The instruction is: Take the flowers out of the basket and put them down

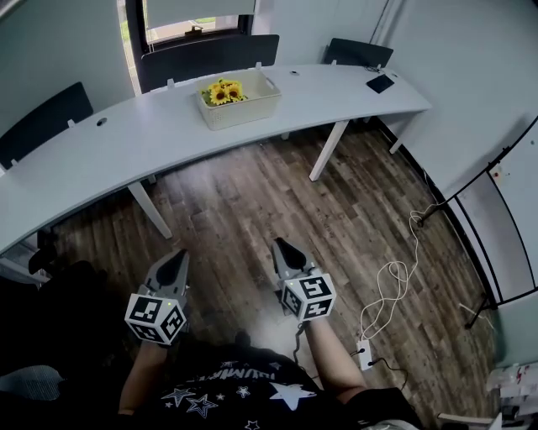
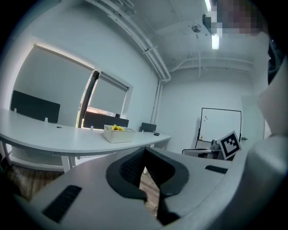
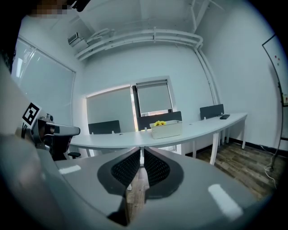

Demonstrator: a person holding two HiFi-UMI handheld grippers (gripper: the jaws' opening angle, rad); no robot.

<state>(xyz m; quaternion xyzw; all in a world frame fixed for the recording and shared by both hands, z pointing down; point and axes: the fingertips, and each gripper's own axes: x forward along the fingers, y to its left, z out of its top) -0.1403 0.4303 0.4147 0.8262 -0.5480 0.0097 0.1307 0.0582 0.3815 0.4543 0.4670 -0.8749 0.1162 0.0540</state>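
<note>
Well, white basket (image 1: 245, 111) on desk (image 1: 118, 147) — yellow flowers (image 1: 224, 91) inside

A long curved white tabletop (image 1: 126, 143) on white legs stands over a dark wood-plank floor (image 1: 277, 210), with dark chairs (image 1: 206, 57) behind it, a blind-covered window (image 1: 198, 12), pale walls (image 1: 50, 50), a whiteboard (image 2: 220, 125) and a lit ceiling strip light (image 2: 215, 41).

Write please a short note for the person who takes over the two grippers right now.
Left gripper: shut, empty, low over the wood floor, short of the table.
Right gripper: shut, empty, beside it.
Flowers: in the white basket on the table.
Done: nothing yet.
Left: go to the table, lift the flowers out, put them down.
</note>
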